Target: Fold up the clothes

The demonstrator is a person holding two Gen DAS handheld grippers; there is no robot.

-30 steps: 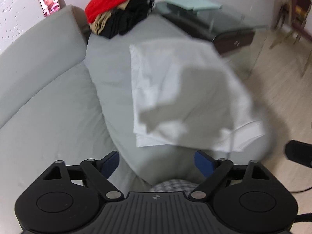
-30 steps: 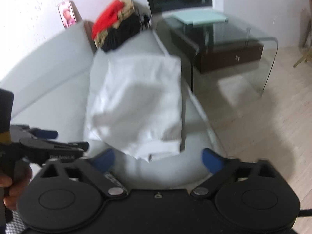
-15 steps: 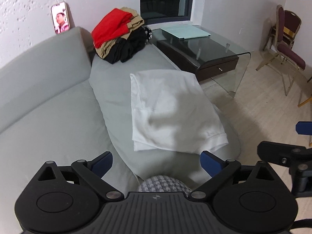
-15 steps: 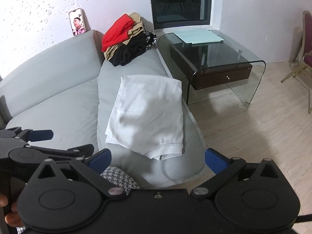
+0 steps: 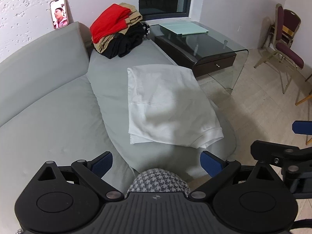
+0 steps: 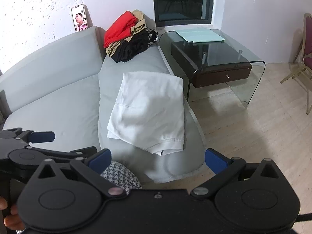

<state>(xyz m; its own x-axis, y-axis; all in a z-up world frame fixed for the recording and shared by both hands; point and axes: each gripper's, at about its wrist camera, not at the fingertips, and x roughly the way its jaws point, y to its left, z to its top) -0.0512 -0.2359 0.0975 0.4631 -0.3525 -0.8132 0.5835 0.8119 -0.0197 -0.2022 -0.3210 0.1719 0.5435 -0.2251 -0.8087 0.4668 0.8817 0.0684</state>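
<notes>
Left gripper (image 5: 156,161) spread empty, folded white garment (image 5: 167,105) on sofa (image 5: 58,117)

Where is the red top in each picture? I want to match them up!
Left wrist view: the red top is at the upper left of centre, topping the clothes pile at the sofa's far end.
Right wrist view: the red top is again at the upper left of centre, on the same pile.
Shared landmark: the phone leaning on the wall, left of the pile.
</notes>
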